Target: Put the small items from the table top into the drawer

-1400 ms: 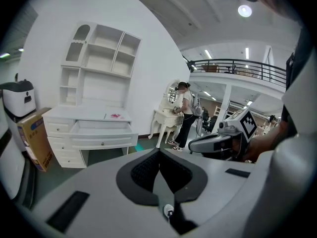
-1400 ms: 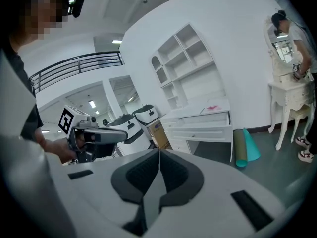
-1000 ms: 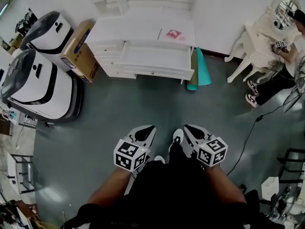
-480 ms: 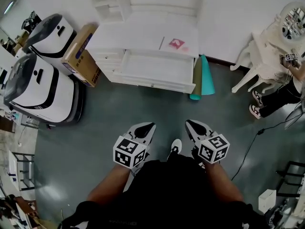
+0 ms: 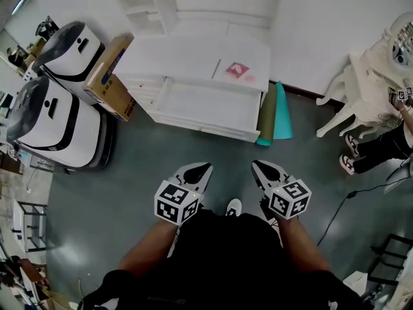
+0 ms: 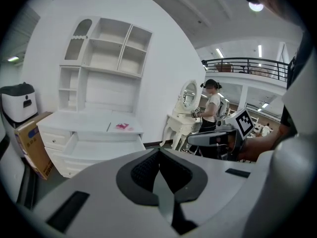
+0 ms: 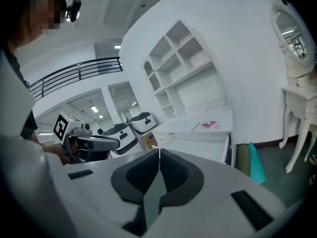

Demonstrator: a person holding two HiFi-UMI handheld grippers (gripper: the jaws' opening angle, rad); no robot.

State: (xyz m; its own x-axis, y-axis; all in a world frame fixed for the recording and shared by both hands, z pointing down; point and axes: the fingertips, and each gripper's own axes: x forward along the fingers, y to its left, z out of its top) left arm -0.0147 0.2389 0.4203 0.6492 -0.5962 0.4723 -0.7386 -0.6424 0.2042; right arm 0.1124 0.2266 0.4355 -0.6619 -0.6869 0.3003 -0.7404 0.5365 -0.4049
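The person's dark clothing fills the bottom of the head view, with 1 white shoe (image 5: 233, 206) showing on the grey floor (image 5: 148, 154) between the 2 forearms. The left gripper (image 5: 197, 170) and the right gripper (image 5: 260, 169) are held side by side in front of the body, well apart from the furniture, both pointing toward it. In the left gripper view the left gripper's (image 6: 158, 155) jaws are pressed together with nothing between them; in the right gripper view the right gripper's (image 7: 158, 155) jaws are likewise clenched on nothing. Beyond a stretch of floor stands a white table with its wide drawer (image 5: 206, 103) pulled out toward the person. Behind the drawer lies the table top (image 5: 174, 50), and on its right part rests a small pink item (image 5: 237, 70), also seen in the left gripper view (image 6: 122, 126) and the right gripper view (image 7: 209, 125). Against the table's right side lean 2 rolled mats, 1 olive (image 5: 266, 115) and 1 teal (image 5: 282, 112). To the table's left sits a cardboard box (image 5: 110, 70), beside 2 white-and-black machines (image 5: 45, 124). White shelves (image 5: 145, 8) rise behind the table top against the wall. Far right, another person (image 5: 381, 147) sits at a white dressing table (image 5: 368, 82).
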